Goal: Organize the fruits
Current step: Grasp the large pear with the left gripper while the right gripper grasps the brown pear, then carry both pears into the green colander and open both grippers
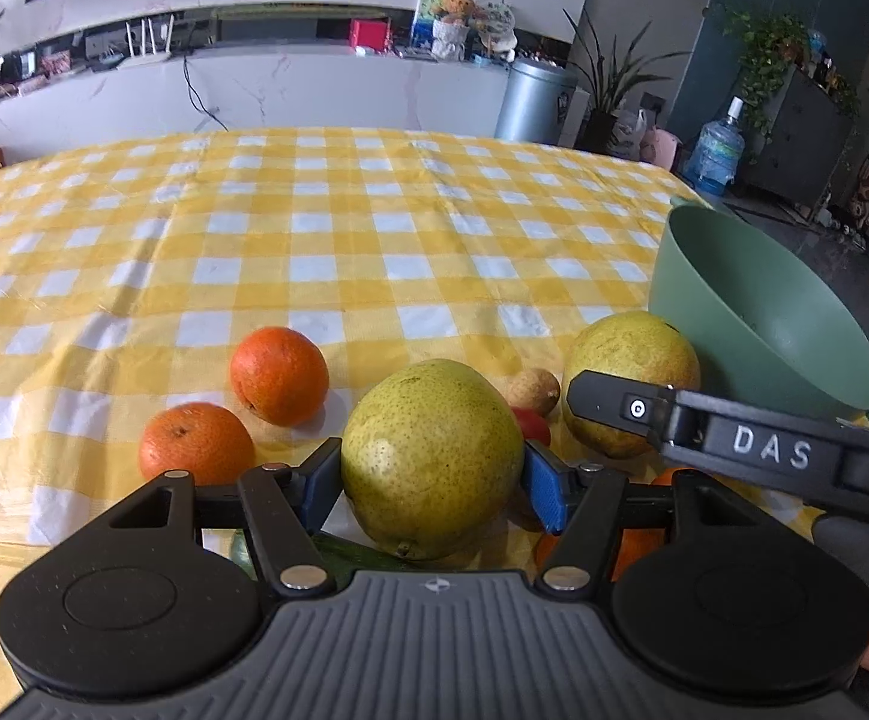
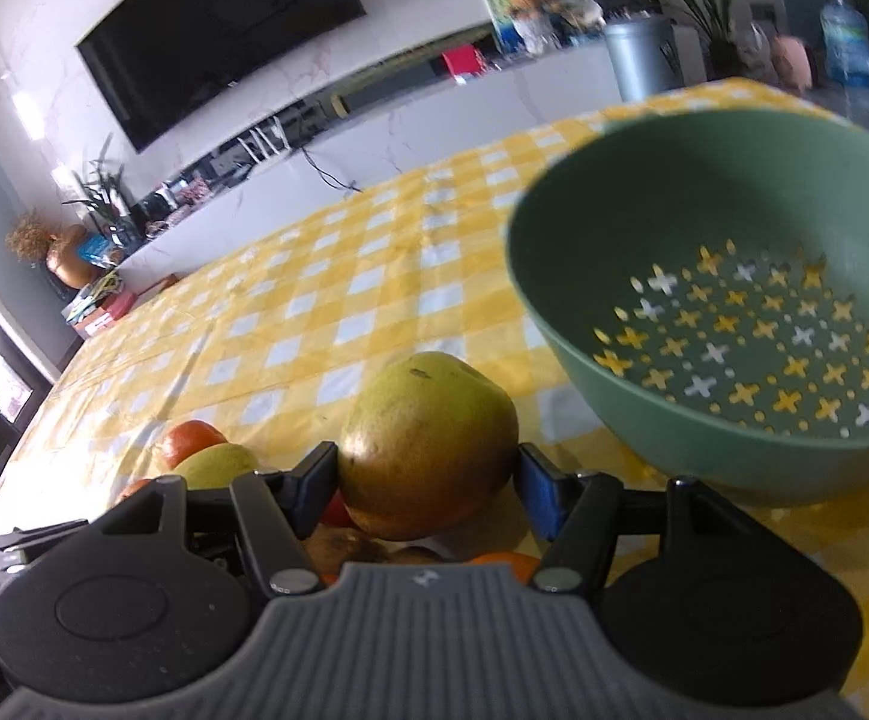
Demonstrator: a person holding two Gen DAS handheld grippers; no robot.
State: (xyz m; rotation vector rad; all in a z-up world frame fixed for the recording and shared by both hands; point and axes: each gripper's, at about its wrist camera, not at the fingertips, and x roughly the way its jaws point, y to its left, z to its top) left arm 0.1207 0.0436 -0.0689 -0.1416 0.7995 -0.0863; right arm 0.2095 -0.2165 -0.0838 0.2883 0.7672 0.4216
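On the yellow checked tablecloth, as the left wrist view shows it, a green-yellow pear is clamped between the blue pads of the left gripper, with both pads pressed against its flanks. Two oranges are seen just to the left of it, a second pear to the right, and a small brownish fruit and something red between the two pears. The second pear is partly covered by a black finger of the right gripper, and the green colander is set just beyond it at the table's right side.

From the right wrist view, the second pear is gripped by the right gripper; its pads are closed against the fruit's sides. The colander is seen close ahead and to the right, its perforated floor bare, with no fruit in it.

Neither pear is judged to have been delivered yet. The lift is best done straight up, so that the neighbouring fruit is not rolled away. The pears should be carried over the rim one after the other, since both grippers are crowded together, and lowered close to the colander's floor before the pads are released, because bruising or a tipped bowl could otherwise result.
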